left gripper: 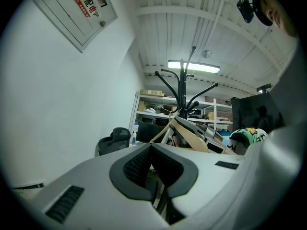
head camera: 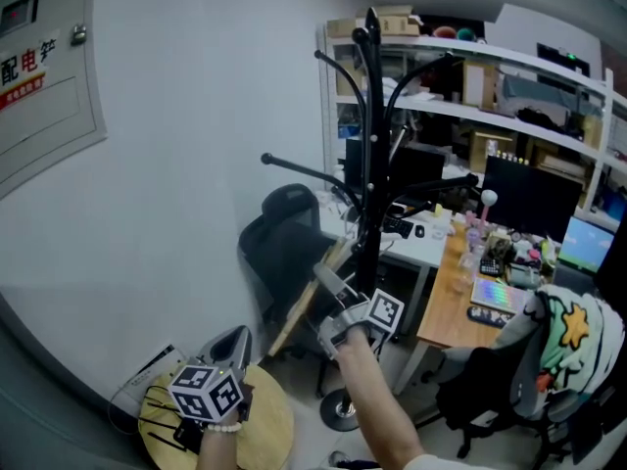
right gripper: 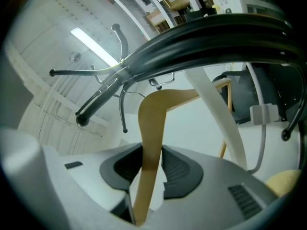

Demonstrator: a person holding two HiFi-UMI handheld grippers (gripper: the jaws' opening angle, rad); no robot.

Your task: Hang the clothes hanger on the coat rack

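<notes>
My right claw [right gripper: 152, 159] grips the wooden hanger [right gripper: 154, 111] close under a black coat rack [right gripper: 201, 37] arm. My left claw [left gripper: 150, 147] is clenched on nothing.

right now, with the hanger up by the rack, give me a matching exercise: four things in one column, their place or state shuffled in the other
Things:
1. wooden hanger
2. left gripper
3. coat rack
4. office chair

Place or state:
a. tall, black, with curved arms
b. jaws together, nothing between them
c. low, beside the white wall
d. clamped in the right gripper

Pairs: 1-d, 2-b, 3-a, 4-c
</notes>
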